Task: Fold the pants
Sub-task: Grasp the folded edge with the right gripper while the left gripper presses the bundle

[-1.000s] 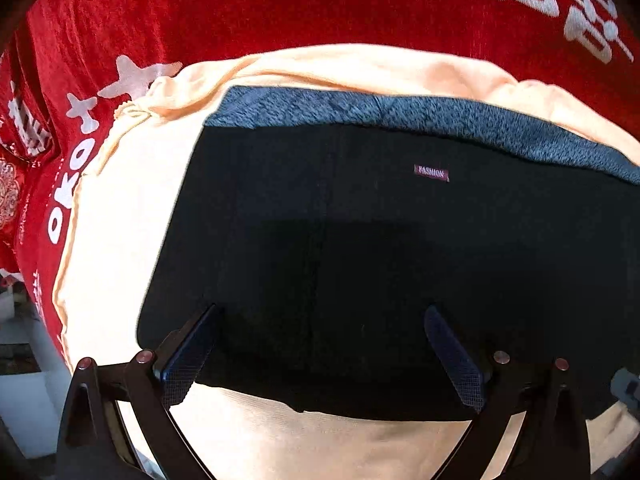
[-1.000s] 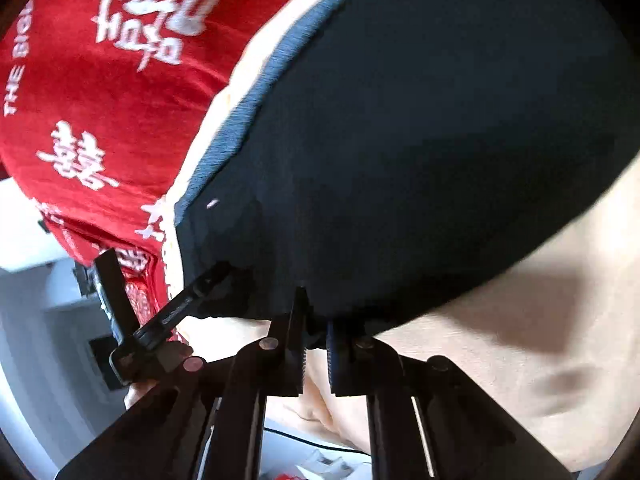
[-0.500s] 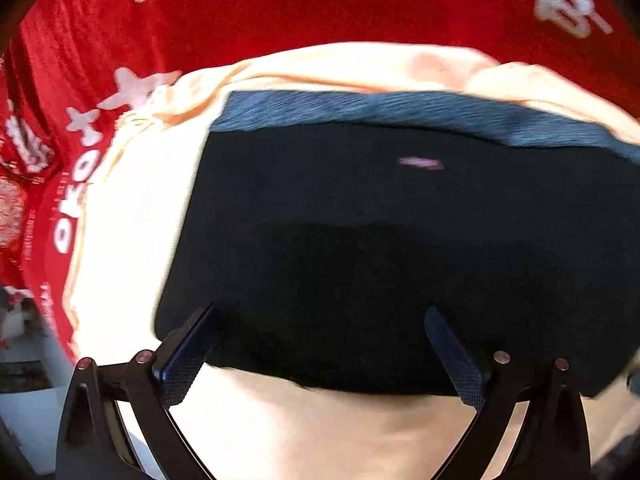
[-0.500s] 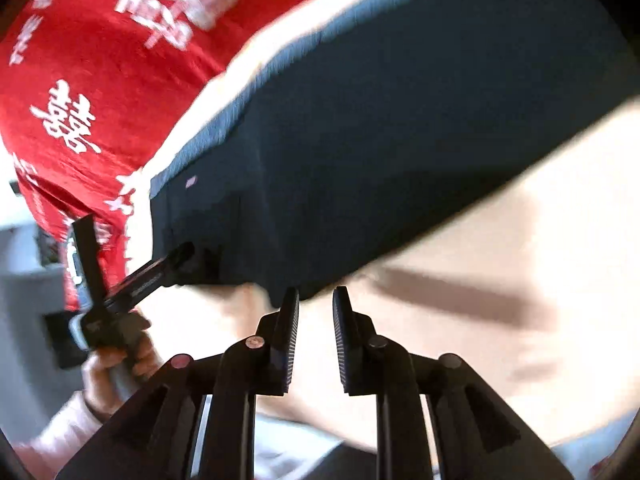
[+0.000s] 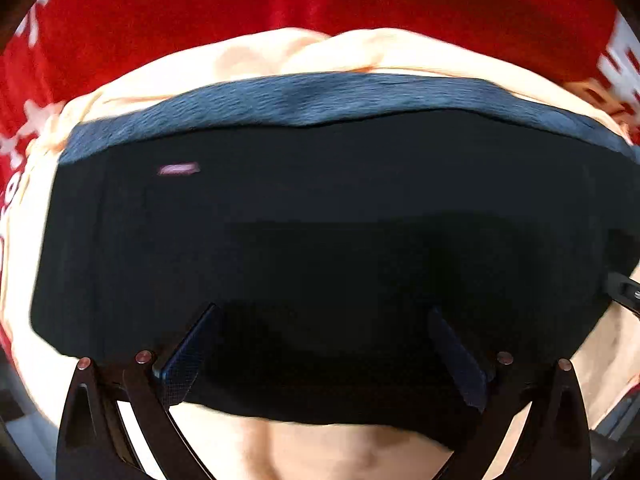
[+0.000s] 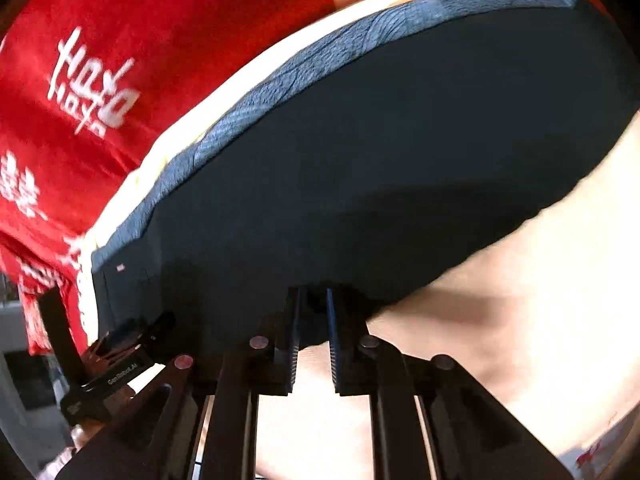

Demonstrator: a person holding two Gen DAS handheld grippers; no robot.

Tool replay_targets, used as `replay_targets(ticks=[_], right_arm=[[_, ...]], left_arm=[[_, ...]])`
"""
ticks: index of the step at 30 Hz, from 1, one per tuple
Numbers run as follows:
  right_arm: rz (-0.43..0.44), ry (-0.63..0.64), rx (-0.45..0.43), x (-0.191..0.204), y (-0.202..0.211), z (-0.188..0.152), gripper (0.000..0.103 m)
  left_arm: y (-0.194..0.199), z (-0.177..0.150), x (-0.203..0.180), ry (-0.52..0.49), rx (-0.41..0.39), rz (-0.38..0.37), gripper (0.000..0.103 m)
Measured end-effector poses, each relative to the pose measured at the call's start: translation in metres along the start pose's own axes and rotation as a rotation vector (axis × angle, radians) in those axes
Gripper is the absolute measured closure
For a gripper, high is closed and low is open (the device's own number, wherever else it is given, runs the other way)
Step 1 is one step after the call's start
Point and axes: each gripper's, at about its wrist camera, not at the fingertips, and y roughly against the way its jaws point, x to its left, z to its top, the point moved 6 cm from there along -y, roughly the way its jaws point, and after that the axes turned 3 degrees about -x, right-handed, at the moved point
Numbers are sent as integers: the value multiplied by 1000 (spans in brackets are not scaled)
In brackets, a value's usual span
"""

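Looking down through the left wrist cam, the pants [image 5: 320, 208] fill most of the frame: black, folded into a wide flat block, with a grey-blue waistband [image 5: 320, 96] running along the top edge and a little pink tag [image 5: 178, 169] at upper left. They're lying on a cream cloth [image 5: 256, 56], and that sits on a red blanket [image 5: 200, 8] with white lettering that takes up the top of the frame. The left gripper [image 5: 323, 314] has its tongs spread wide, one finger at lower left and one at lower right, both over the bottom edge of the pants with nothing pinched between them. Whether the tips actually touch the fabric is hard to say, it's all too dark down there. At the far right edge a bit of black hardware pokes in beside the pants' corner. The right wrist cam sees the same pants at a slant, running from lower left up to upper right, with the cream cloth filling the lower right. The right gripper [image 6: 313, 294] is at bottom centre with its tongs narrow and closing, tips right at the pants' near edge. A slim gap shows between the pads with cream cloth visible through it, and no fabric looks caught in there. The picture's a bit blurry overall.
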Motion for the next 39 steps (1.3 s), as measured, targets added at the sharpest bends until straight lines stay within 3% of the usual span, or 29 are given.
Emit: replay_targets(ticks=[2, 8, 12, 17, 19, 21, 22, 24, 26, 27, 28, 29, 33, 35, 39], right_arm=[[31, 46, -23, 14, 7, 10, 89], [113, 223, -10, 97, -20, 47, 87], [52, 316, 20, 125, -66, 56, 87], [15, 300, -46, 109, -80, 76, 91], [-34, 291, -84, 100, -74, 90, 91], [-143, 289, -126, 87, -67, 103, 87], [-173, 265, -134, 78, -62, 108, 87], [-148, 196, -128, 60, -46, 111, 86], [-151, 182, -133, 47, -28, 105, 80], [-162, 185, -134, 40, -21, 100, 71], [-169, 185, -136, 33, -13, 93, 61], [-176, 180, -140, 27, -6, 85, 58], [-218, 170, -127, 1, 8, 52, 57], [-233, 142, -98, -22, 8, 40, 58], [-207, 149, -139, -37, 30, 18, 58]], left_arm=[[10, 12, 14, -6, -34, 47, 0], [23, 80, 22, 37, -128, 10, 0], [-3, 121, 44, 60, -144, 76, 0], [-30, 135, 92, 125, -144, 198, 0], [-31, 139, 112, 123, -166, 201, 0], [-31, 143, 134, 96, -153, 343, 0], [-30, 143, 144, 110, -149, 336, 0], [-25, 144, 157, 177, -127, 313, 0], [-15, 142, 160, 206, -130, 298, 0], [-10, 139, 163, 199, -131, 298, 0], [-2, 129, 155, 184, -136, 297, 0], [6, 106, 154, 168, -141, 293, 0], [16, 89, 105, 75, -126, 248, 0], [25, 60, 67, 19, -120, 208, 0], [31, 35, 11, -36, -105, 112, 0]])
